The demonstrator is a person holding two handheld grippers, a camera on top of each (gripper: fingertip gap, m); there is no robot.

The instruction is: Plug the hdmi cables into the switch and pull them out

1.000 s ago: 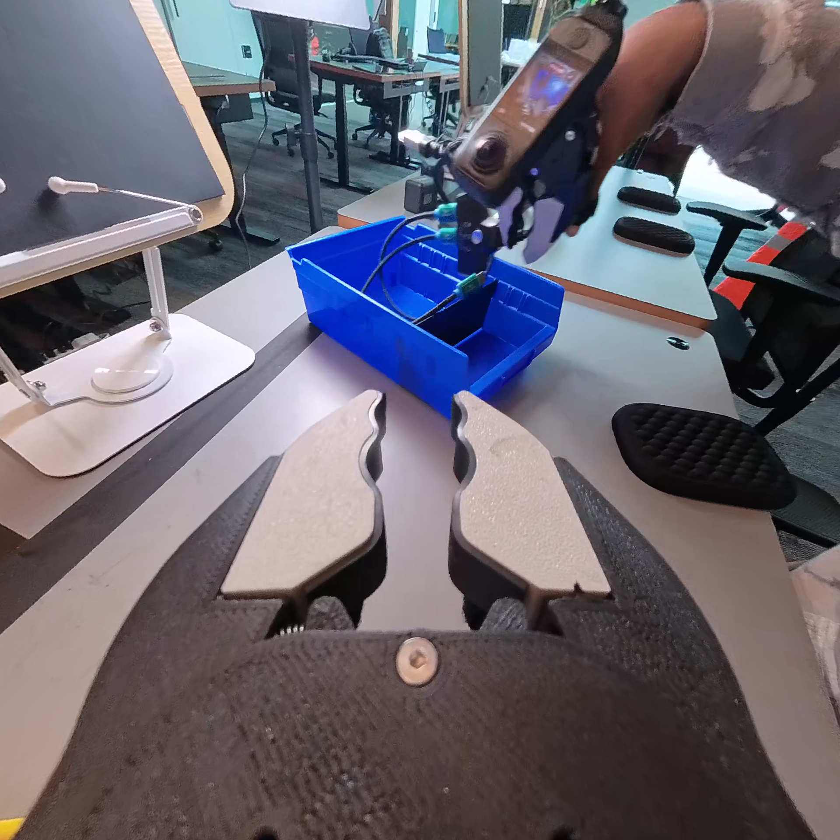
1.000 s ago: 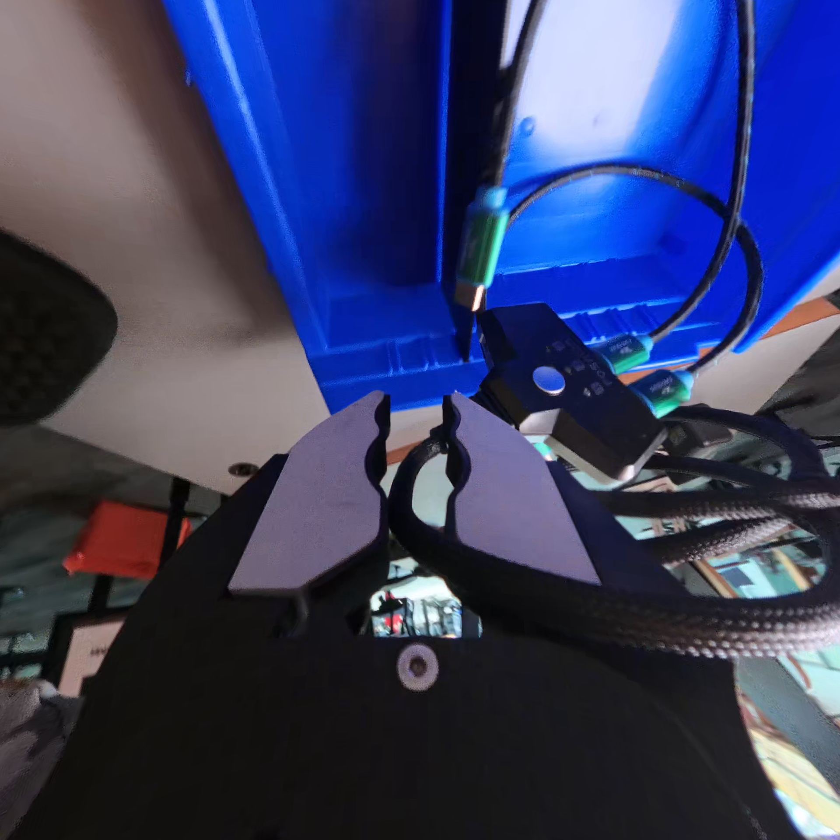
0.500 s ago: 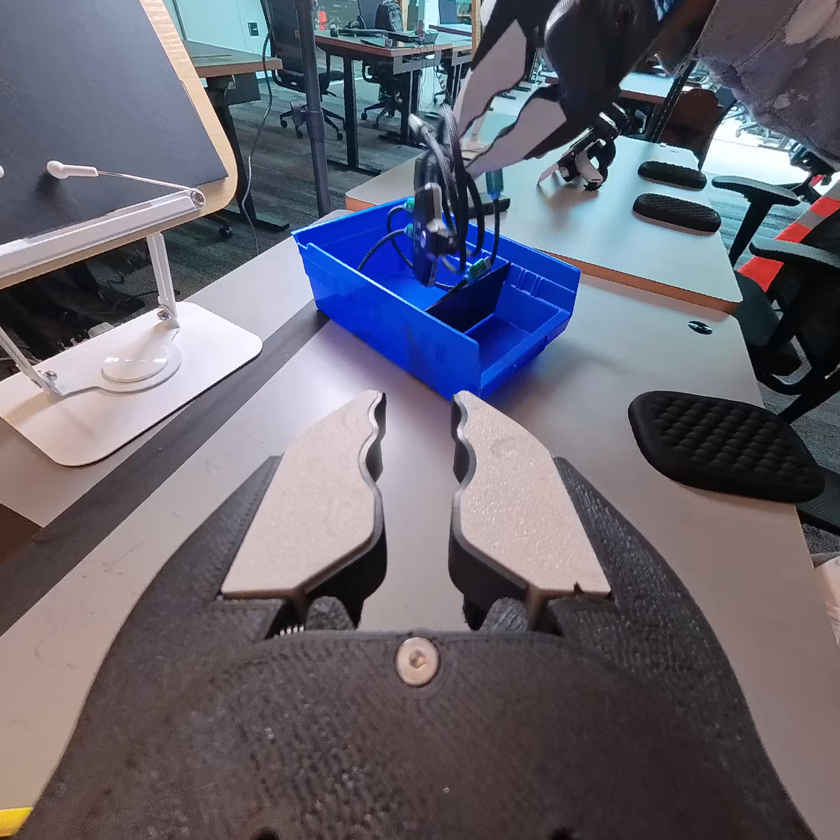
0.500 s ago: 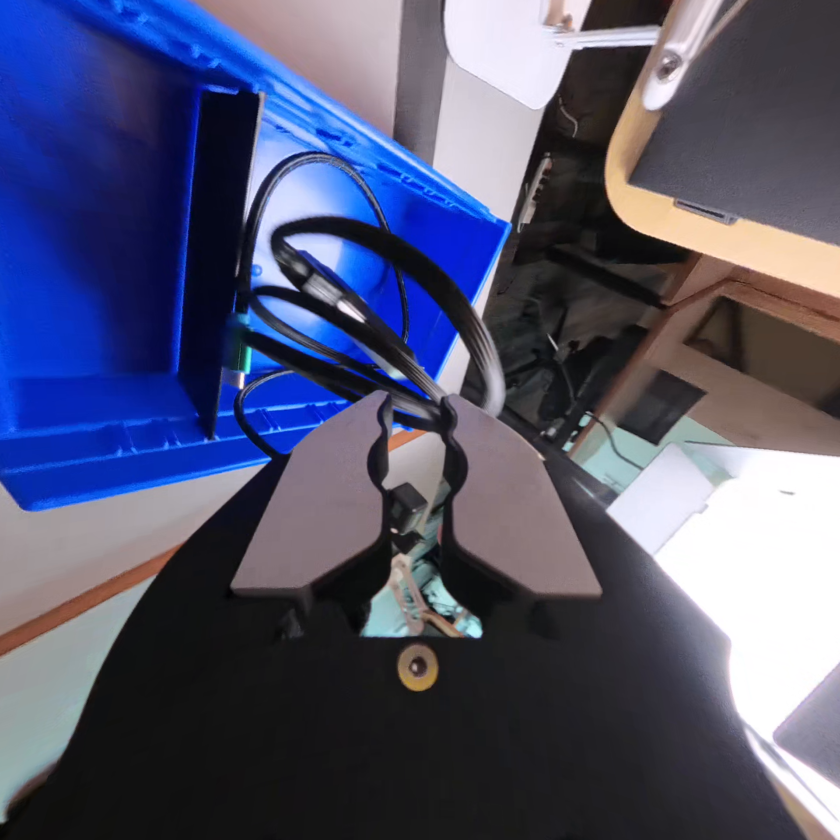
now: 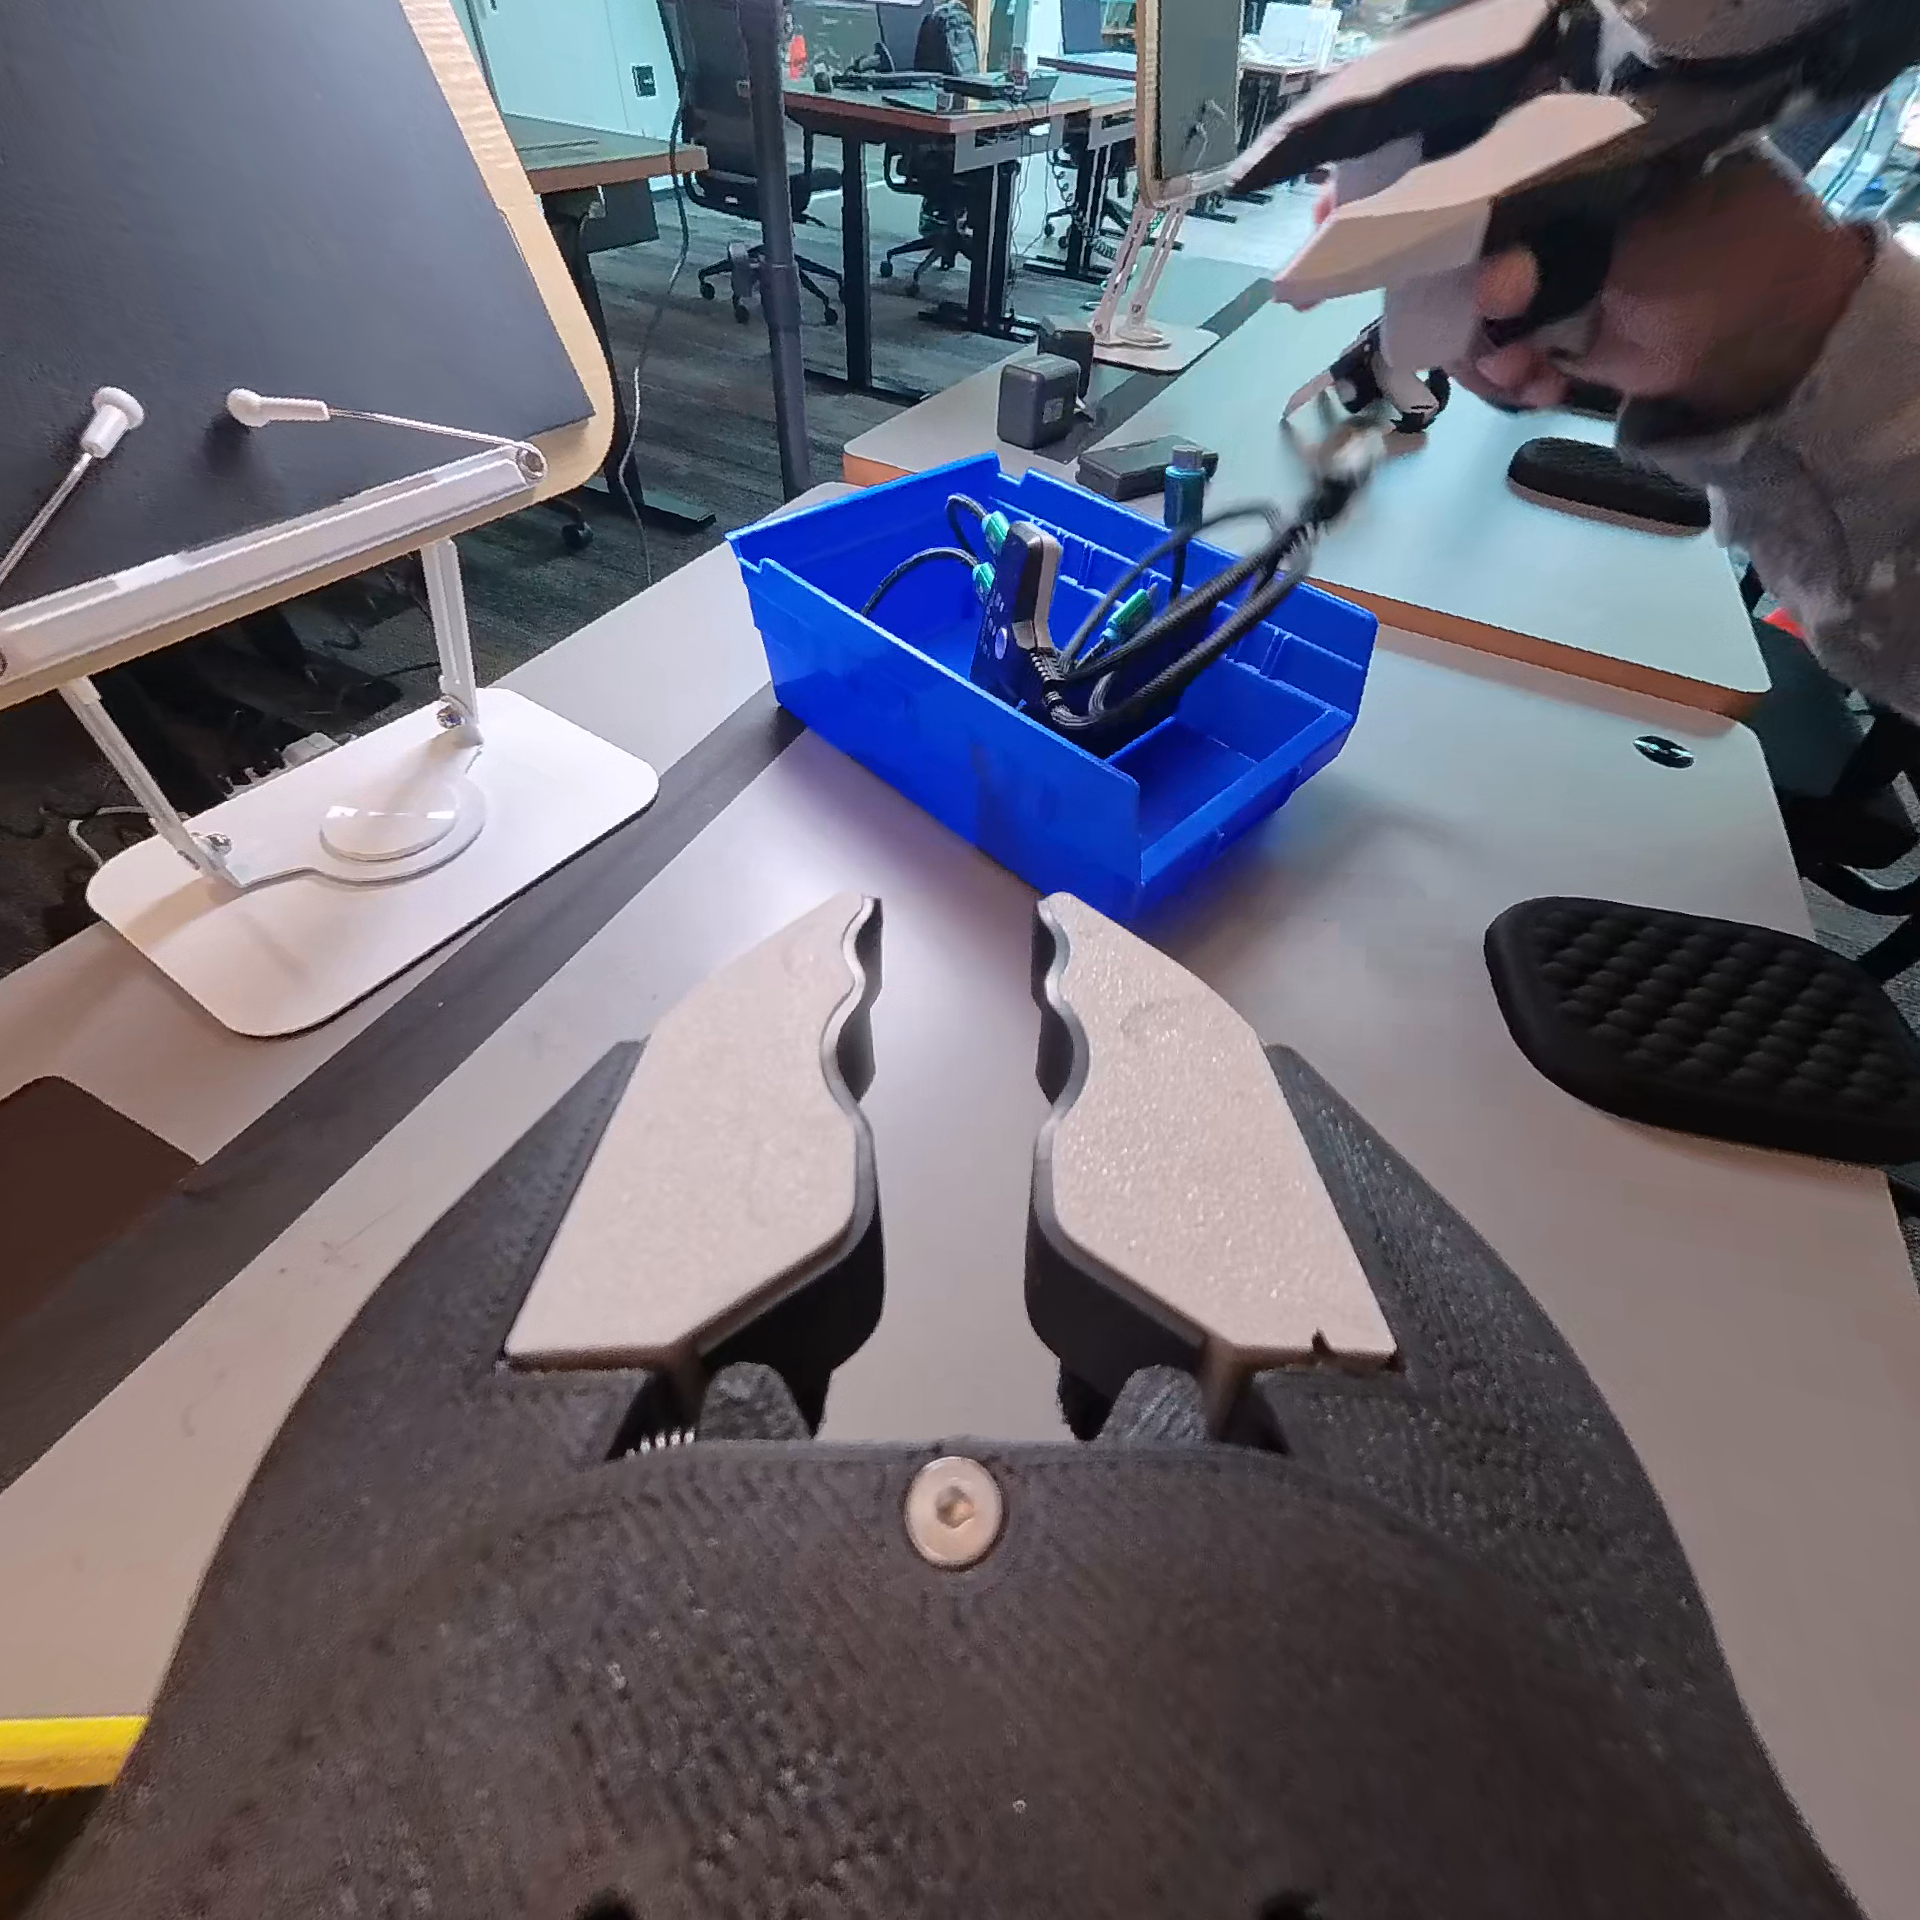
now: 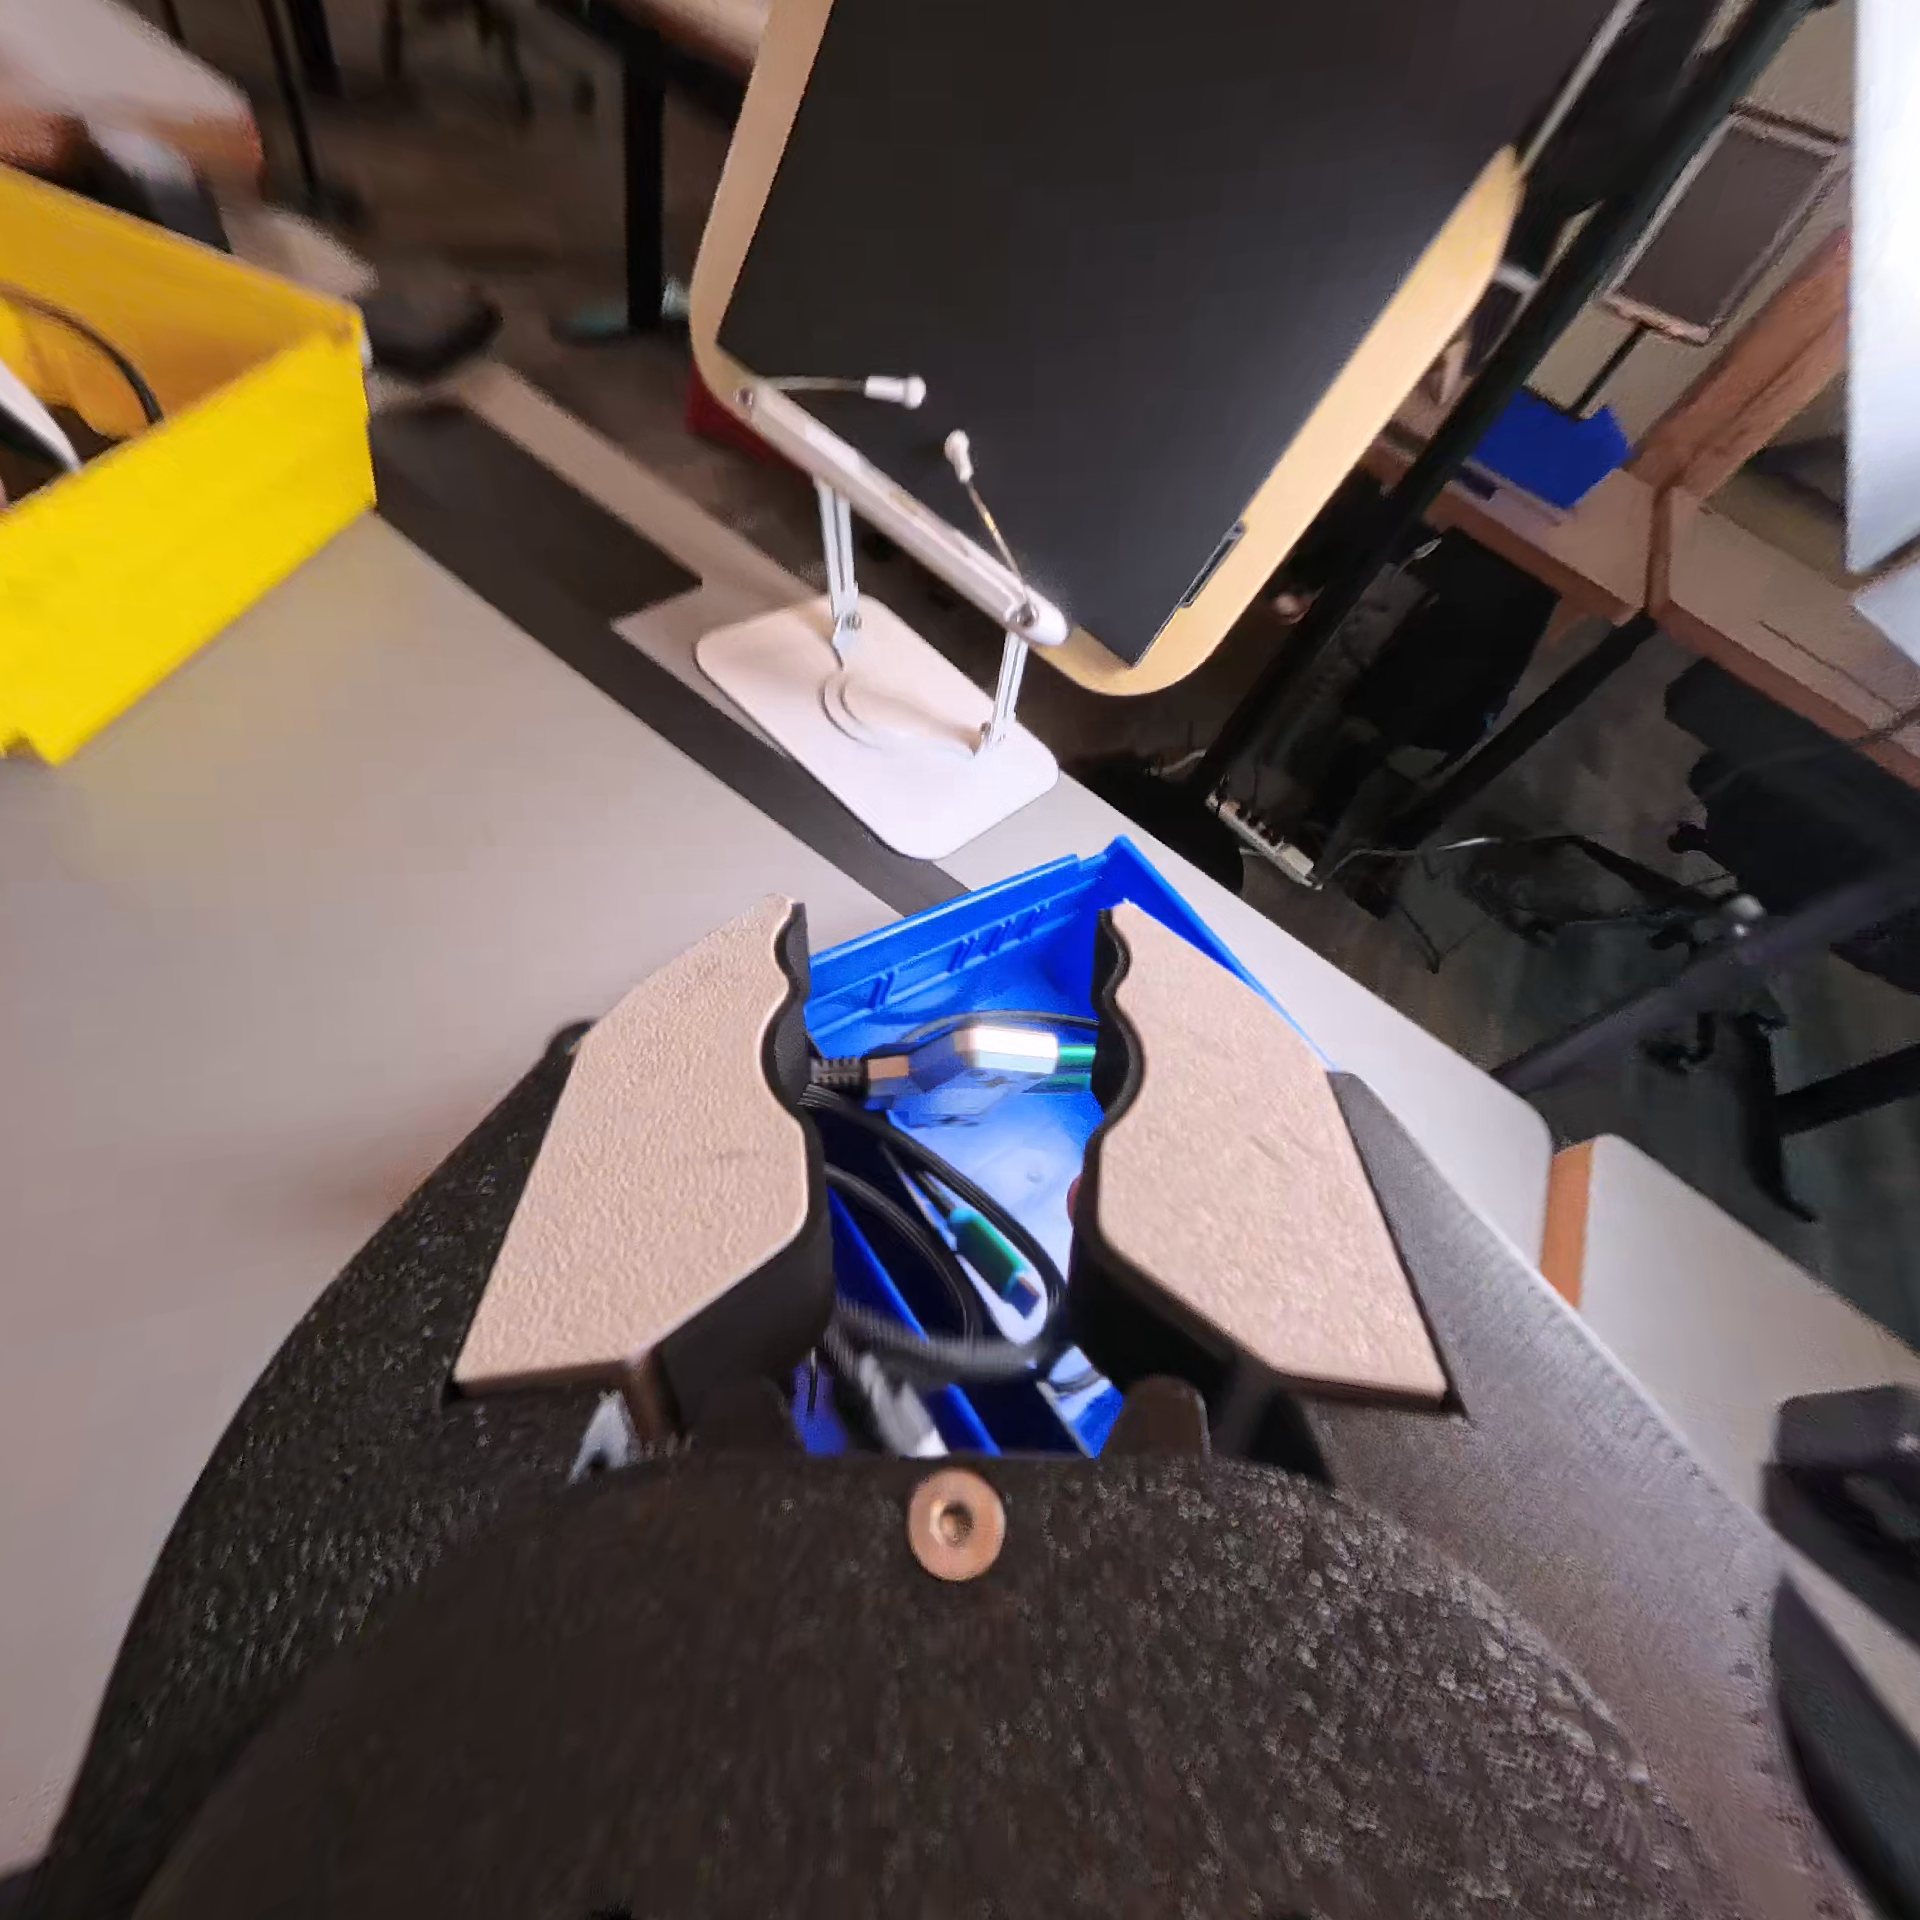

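Observation:
A blue bin (image 5: 914,717) stands on the grey table ahead of my left gripper (image 5: 956,935), which hovers low over the table, slightly open and empty. A dark switch (image 5: 1013,613) stands on edge inside the bin with green-ended plugs in it. Black braided HDMI cables (image 5: 1195,623) loop out of the bin, one end blurred in the air. My right gripper (image 5: 1268,229) is high at the upper right, open and empty. In the right wrist view it (image 6: 951,935) looks down into the bin (image 6: 966,935), with a silver-green HDMI plug (image 6: 997,1049) and cables showing between its fingers.
A black board on a white stand (image 5: 364,821) is left of the bin; it also shows in the right wrist view (image 6: 883,748). A black padded armrest (image 5: 1704,1029) lies at the table's right edge. A yellow bin (image 6: 177,499) sits at the far left. Small dark devices (image 5: 1039,384) lie on the desk behind.
My right gripper carried the switch and cable bundle over the blue bin, opened and let go. The switch and cables now sit in the bin. My left gripper has barely moved.

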